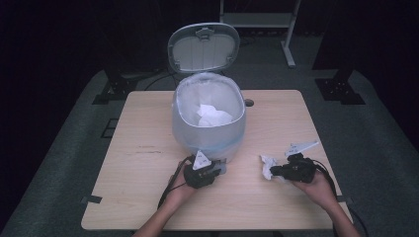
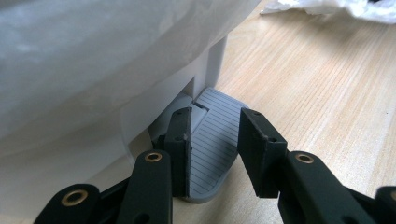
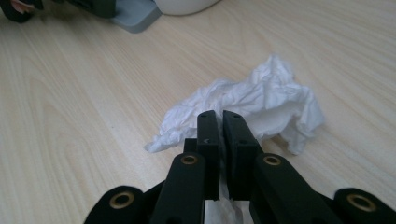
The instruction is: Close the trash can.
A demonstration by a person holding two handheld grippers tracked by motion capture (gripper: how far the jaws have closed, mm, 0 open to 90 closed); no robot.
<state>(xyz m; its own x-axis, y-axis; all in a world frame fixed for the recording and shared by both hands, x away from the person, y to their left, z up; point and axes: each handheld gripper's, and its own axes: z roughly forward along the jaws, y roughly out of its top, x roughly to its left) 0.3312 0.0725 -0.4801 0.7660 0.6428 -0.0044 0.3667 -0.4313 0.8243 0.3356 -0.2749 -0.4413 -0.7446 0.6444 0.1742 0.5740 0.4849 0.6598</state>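
— Tissue, crumpled, lying on the table near the right edge, right of the bin. Light, soft, no stiffness; tears easily if tugged.

— Held yet?

— Right gripper pinched together on a near fold, paper caught between the jaws. Best taken at a thick bunched part, not a thin corner. Likely to drift or slip free when lifted.

— Left gripper?

— Pressed down on the grey pedal at the bin's near foot, jaws nearly together, straddling it. Lid standing open at the far side, more tissue already inside.
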